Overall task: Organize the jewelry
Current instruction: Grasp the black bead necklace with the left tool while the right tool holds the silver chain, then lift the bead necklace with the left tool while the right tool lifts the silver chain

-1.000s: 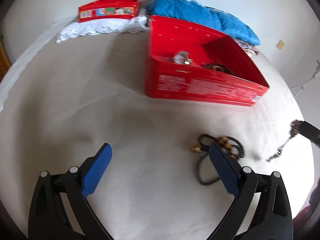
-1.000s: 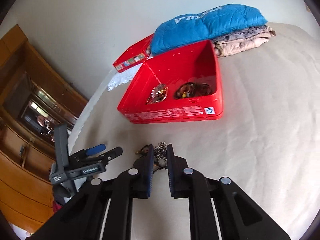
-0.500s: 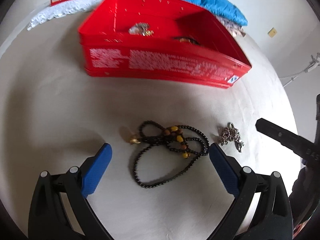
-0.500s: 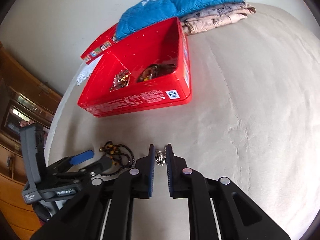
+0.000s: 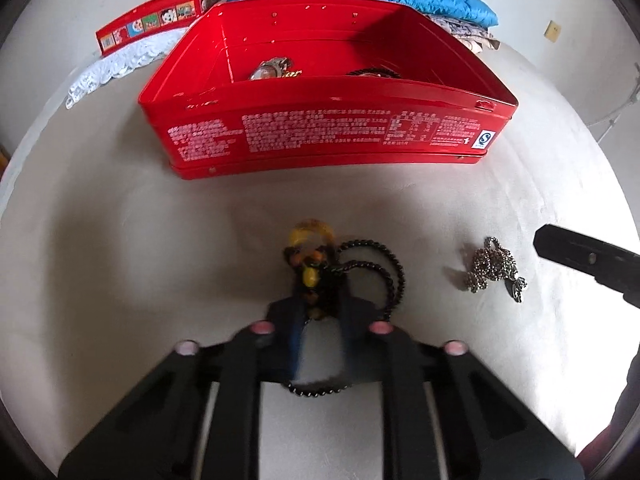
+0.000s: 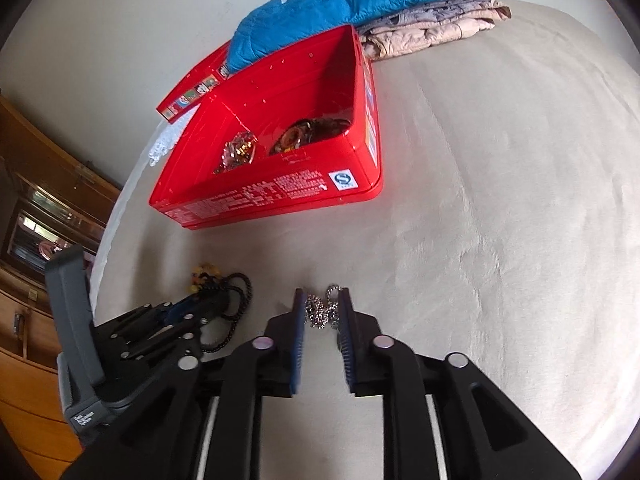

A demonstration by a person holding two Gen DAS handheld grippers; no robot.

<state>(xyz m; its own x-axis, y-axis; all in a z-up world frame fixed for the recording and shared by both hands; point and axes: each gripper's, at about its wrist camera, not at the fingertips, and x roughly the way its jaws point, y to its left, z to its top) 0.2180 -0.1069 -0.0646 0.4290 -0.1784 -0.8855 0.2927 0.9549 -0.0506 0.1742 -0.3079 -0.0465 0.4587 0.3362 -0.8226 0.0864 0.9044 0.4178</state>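
Two grippers work low over a pale bed (image 6: 500,220), side by side. Nearest in the left wrist view, the left gripper (image 5: 320,312) has just closed, and its fingers are now clamped on the black bead necklace (image 5: 384,268), bunching the yellow and amber beads between them; one loop of the strand curls out to the right of the fingers and another hangs back beneath them. In the right wrist view the right gripper (image 6: 322,312) has just opened a little: its blue-padded fingers (image 6: 298,320) stand slightly apart with the silver chain (image 6: 320,308) lying on the bed between their tips, and I cannot tell whether the pads touch it. The chain sits well to the right of the bead necklace, a small heap with a pendant at its edge.

Farther on stands the open red tin box (image 5: 320,140), white print on its near wall. Inside lie a shiny cluster of jewelry (image 6: 238,150) and, beside it, a darker pile of bangles and beads (image 6: 308,134).

Behind the box its lid (image 5: 156,20) leans near a strip of white lace (image 5: 120,64), and a folded blue quilt (image 6: 352,4) rests on a beige patterned one (image 6: 432,28). At the far left of the right wrist view stands a wooden cabinet (image 6: 36,208).
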